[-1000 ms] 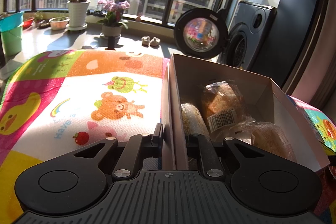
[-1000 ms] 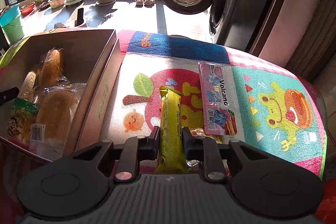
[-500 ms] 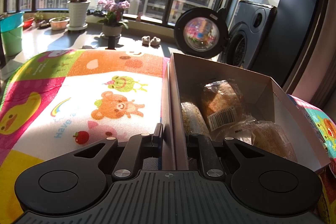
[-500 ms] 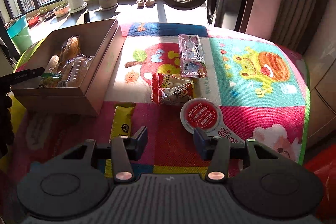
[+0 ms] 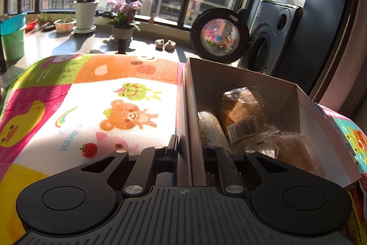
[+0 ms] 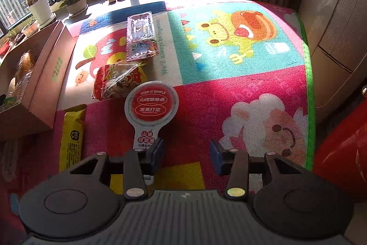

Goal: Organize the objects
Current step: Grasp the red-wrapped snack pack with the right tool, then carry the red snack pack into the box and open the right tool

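The left tongs (image 5: 185, 148) are pinching the near left wall of the cardboard box (image 5: 243, 75), one finger sitting outside the wall and the other inside it. The box is resting on the colourful cartoon mat (image 5: 96, 107) that is covering the tabletop. Inside the box, a wrapped bun with a barcode label (image 5: 243, 111) is lying near the middle, a narrow grainy snack roll (image 5: 211, 130) is lying just beside it against the gripped wall, and another wrapped bun (image 5: 296, 153) is lying toward the box's right wall.

The right tongs (image 6: 185, 154) are standing wide apart and gripping nothing, hovering over the mat (image 6: 229, 88) to the right of the box (image 6: 48, 70). The left finger of these tongs is overlapping the handle end of a round red-and-white paddle-shaped snack pack (image 6: 151, 105); whether it is touching cannot be told. A yellow snack bar (image 6: 72, 134) is lying just beside the box's near corner. A red crinkled snack bag (image 6: 119, 80) is lying between the box and the paddle pack, touching the pack's upper edge. A clear blister pack (image 6: 141, 36) is lying beyond the red bag, farther from the tongs, its near end meeting the bag.
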### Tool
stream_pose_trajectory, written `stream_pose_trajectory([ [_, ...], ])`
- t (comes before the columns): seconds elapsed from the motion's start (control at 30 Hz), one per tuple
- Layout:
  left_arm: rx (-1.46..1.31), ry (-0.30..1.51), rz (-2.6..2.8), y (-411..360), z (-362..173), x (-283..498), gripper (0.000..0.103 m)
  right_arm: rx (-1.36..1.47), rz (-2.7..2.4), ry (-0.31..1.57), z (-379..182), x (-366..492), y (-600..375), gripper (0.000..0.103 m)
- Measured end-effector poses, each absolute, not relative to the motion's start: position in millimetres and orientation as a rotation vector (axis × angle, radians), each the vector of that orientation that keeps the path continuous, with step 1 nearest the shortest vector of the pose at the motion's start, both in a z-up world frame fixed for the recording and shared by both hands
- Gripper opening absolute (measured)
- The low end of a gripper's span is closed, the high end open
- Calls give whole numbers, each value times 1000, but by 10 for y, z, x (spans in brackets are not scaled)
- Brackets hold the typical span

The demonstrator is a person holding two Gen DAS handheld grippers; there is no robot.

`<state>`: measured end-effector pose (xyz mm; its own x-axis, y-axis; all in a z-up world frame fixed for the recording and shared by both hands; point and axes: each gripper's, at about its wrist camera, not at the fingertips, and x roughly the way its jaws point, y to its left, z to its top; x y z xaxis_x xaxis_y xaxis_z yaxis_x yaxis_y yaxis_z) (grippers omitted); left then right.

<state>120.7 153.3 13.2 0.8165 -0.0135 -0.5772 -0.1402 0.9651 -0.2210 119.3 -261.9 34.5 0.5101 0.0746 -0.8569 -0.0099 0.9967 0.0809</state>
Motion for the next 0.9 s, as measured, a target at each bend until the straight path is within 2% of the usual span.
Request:
stream_pose_trajectory([
  [0.07,-260,614,69,1533,133,1206,16,12,96,1008,429,1115,-2452,57],
  [0.1,-260,614,69,1533,132,1207,16,-17,117,974,514,1096,-2342,71],
  [0.13,-259,614,69,1533,131,1206,16,-23,126,951,559,1093,-2294,81],
  [0.2,-260,614,68,1534,131,1206,16,-28,147,895,683,1163,-2175,87],
  [0.3,-260,614,68,1533,131,1207,16,-32,159,874,700,1404,-2015,88],
  [0.53,-260,614,68,1533,132,1205,16,-105,90,940,330,2009,-1715,88],
  [0.67,-256,617,70,1529,123,1201,15,17,82,1003,236,2177,-1824,87],
  [0.73,-257,617,69,1530,120,1200,15,14,93,1001,271,2152,-1832,67],
  [0.8,-257,616,69,1528,121,1201,15,-14,97,991,342,2070,-1821,54],
  [0.9,-257,617,69,1528,121,1200,15,-51,92,959,489,1876,-1783,52],
])
